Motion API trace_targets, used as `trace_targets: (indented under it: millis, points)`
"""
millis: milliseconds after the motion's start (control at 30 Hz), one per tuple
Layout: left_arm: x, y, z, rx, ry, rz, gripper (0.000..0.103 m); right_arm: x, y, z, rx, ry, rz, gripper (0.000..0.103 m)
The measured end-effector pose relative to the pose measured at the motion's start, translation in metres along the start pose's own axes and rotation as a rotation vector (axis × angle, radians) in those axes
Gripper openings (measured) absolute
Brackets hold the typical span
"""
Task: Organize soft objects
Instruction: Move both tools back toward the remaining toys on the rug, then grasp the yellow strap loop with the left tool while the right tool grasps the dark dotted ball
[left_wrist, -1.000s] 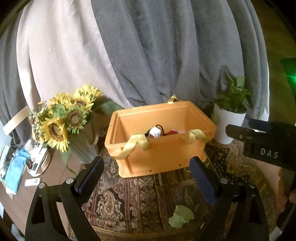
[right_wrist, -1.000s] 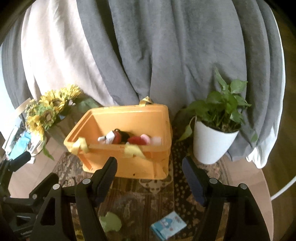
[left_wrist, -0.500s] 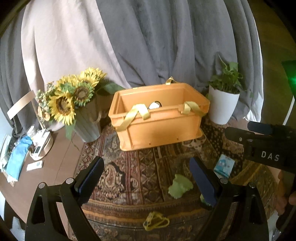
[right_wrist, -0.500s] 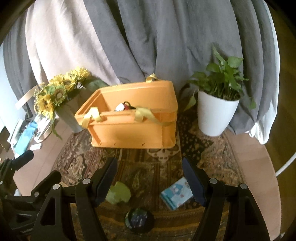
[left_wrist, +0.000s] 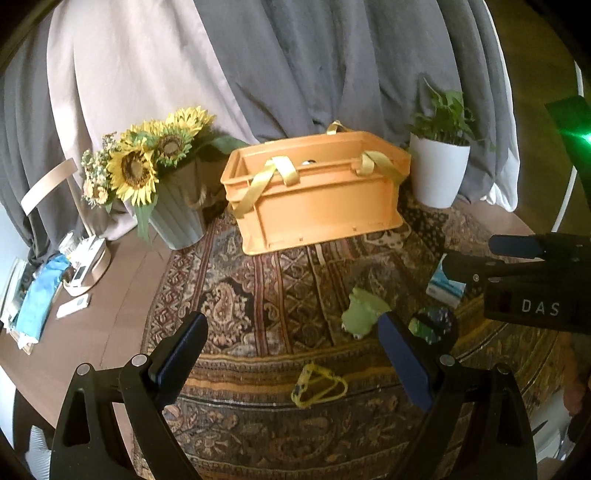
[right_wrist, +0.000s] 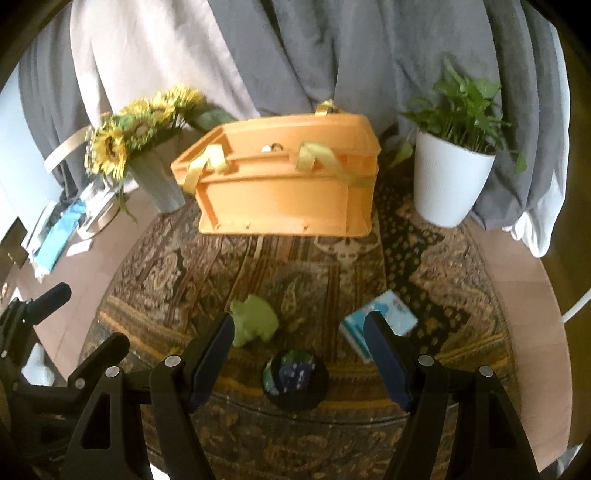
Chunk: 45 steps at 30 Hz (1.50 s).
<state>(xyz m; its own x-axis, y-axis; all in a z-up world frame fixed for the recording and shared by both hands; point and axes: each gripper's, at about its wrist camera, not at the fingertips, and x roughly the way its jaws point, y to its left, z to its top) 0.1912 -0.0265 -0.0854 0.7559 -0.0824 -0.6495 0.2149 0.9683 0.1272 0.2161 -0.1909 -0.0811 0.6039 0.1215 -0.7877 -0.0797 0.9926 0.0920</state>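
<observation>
An orange bin (left_wrist: 317, 192) (right_wrist: 280, 184) with yellow straps stands at the back of a patterned rug; only a sliver of its contents shows over the rim. On the rug lie a green soft toy (left_wrist: 364, 312) (right_wrist: 256, 319), a dark round object (right_wrist: 295, 374) (left_wrist: 432, 325), a light blue packet (right_wrist: 380, 321) (left_wrist: 445, 286) and a yellow band (left_wrist: 319, 384). My left gripper (left_wrist: 293, 354) hangs open above the rug, the yellow band just below it. My right gripper (right_wrist: 299, 352) is open too, over the dark round object, with nothing between its fingers.
A vase of sunflowers (left_wrist: 155, 170) stands left of the bin and a white potted plant (right_wrist: 448, 173) right of it. Grey and beige cloth hangs behind. Small items lie on the wooden tabletop (left_wrist: 110, 306) at the far left.
Both grippers have drawn back from the bin and sunk toward the rug. The bin now looks farther away, and the green toy, dark round object, blue packet and yellow band have come into view.
</observation>
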Motion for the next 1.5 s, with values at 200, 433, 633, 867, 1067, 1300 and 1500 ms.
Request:
trace_targets:
  millis: [200, 433, 633, 867, 1067, 1300, 1500]
  points:
    - [0.006, -0.003, -0.019, 0.007, 0.026, 0.007, 0.095, 0.01, 0.003, -0.018, -0.011, 0.05, -0.001, 0.073]
    - [0.015, -0.006, -0.037, 0.007, 0.046, 0.008, 0.095, 0.025, 0.004, -0.034, -0.014, 0.105, 0.009, 0.073]
    - [0.033, -0.009, -0.053, -0.022, 0.096, 0.0, 0.095, 0.04, 0.002, -0.045, -0.015, 0.153, 0.003, 0.073]
    - [0.053, -0.008, -0.067, -0.076, 0.138, -0.004, 0.095, 0.056, 0.002, -0.051, -0.024, 0.188, 0.015, 0.073]
    - [0.067, -0.008, -0.071, -0.106, 0.15, 0.004, 0.092, 0.065, 0.001, -0.053, -0.022, 0.204, 0.028, 0.073]
    - [0.079, -0.008, -0.075, -0.141, 0.171, -0.012, 0.083, 0.071, -0.001, -0.056, -0.017, 0.214, 0.026, 0.073]
    - [0.086, -0.009, -0.075, -0.16, 0.187, -0.022, 0.074, 0.077, -0.003, -0.058, -0.014, 0.217, 0.029, 0.073]
